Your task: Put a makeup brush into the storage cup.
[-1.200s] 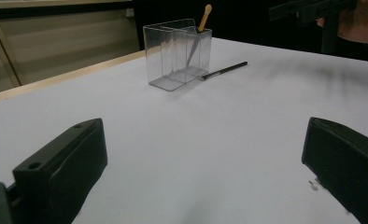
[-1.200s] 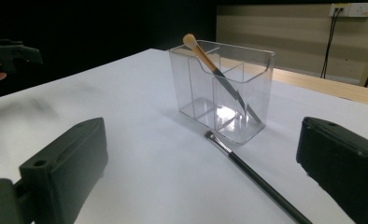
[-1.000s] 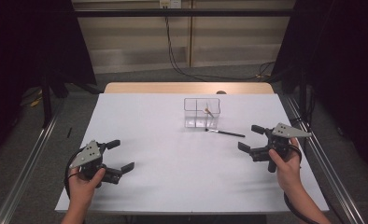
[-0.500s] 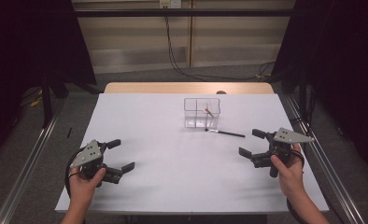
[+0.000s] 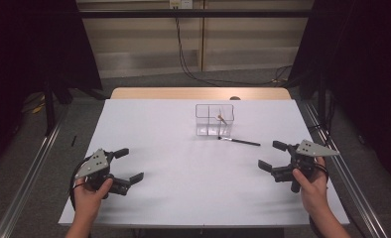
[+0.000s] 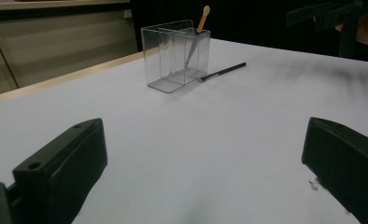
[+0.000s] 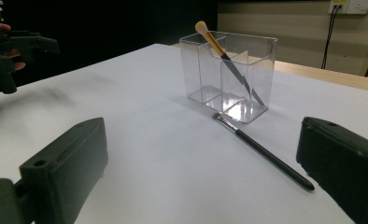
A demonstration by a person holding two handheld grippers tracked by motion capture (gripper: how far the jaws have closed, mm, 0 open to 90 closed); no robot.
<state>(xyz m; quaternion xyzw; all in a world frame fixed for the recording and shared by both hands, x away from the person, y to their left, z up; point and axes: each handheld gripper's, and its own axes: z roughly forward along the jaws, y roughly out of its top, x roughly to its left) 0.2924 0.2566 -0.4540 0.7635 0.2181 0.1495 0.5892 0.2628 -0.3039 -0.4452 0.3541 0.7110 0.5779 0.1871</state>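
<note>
Lying Loose: A Black Brush Beside the Clear Holder

The black brush (image 5: 239, 142) is seen flat on the white table (image 5: 183, 173), its bristle end just beside the clear divided holder (image 5: 213, 120), in which a yellow-tipped brush (image 7: 222, 52) is leaned. The right gripper (image 5: 273, 155) is held near the brush, jaws spread wide and empty. The left gripper (image 5: 126, 164) is kept well apart, likewise wide and empty

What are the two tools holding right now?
Nothing. The left tool and the right tool are both open with nothing between their jaws. The thin black brush lies untouched on the white table beside the clear plastic box.
</note>
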